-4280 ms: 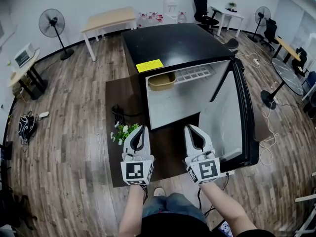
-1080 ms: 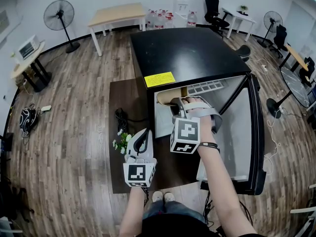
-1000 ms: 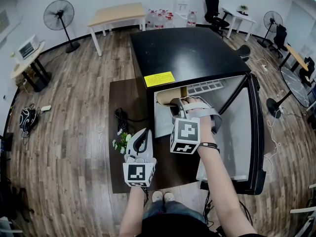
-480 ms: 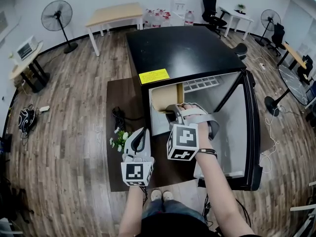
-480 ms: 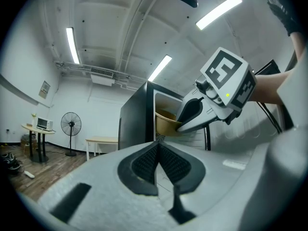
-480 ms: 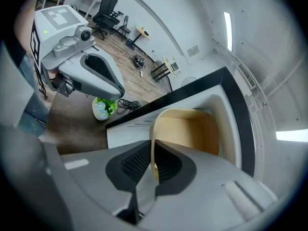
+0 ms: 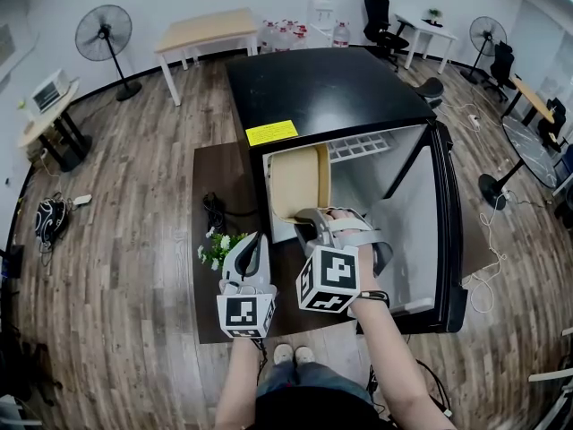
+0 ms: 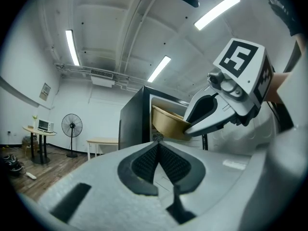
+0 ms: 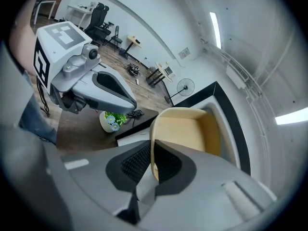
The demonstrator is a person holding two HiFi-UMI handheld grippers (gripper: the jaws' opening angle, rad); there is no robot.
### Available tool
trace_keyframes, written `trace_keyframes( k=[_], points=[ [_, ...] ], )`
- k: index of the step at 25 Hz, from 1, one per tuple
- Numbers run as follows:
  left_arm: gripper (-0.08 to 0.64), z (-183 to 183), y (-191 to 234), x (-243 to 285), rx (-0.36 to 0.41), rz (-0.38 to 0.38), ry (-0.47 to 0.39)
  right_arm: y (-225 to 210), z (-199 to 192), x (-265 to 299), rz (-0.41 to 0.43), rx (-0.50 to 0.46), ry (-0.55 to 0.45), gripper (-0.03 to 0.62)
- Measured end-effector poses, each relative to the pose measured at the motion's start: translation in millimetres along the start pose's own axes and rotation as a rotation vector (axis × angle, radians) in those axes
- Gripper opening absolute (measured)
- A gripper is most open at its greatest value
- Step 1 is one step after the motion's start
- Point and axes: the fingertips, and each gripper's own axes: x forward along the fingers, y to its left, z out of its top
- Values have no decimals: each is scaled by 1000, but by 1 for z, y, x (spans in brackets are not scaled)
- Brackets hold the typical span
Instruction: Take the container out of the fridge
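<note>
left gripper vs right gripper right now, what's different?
The right gripper is shut on the rim of the tan container, its jaws having just been closing on it. The left gripper has its jaws together on nothing. The right gripper is at the open fridge, while the left gripper hangs off to the side, near the flowers. Shared: the same grey two-jaw build.

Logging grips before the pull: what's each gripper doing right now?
Left gripper: closed, empty.
Right gripper: jaws have just been closing, clamped on the rim of the tan container.
</note>
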Motion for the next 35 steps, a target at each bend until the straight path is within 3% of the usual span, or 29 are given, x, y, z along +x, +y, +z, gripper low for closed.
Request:
trace_keyframes(
  k=[9,16,22,35],
  points=[
    [5,3,-5,-11,10,14,2,22,6,-30,-26,87,-93,26],
    [5,4,-10,-20,19,25,6,20,14,-61,-129,203,-203,21],
    [5,8,-16,-23,29,25,4,23,20,-85,-155,289,-306,21],
    [5,12,-18,-30,40,35,5,29,8,-126,-295,684,-630,21]
  ],
)
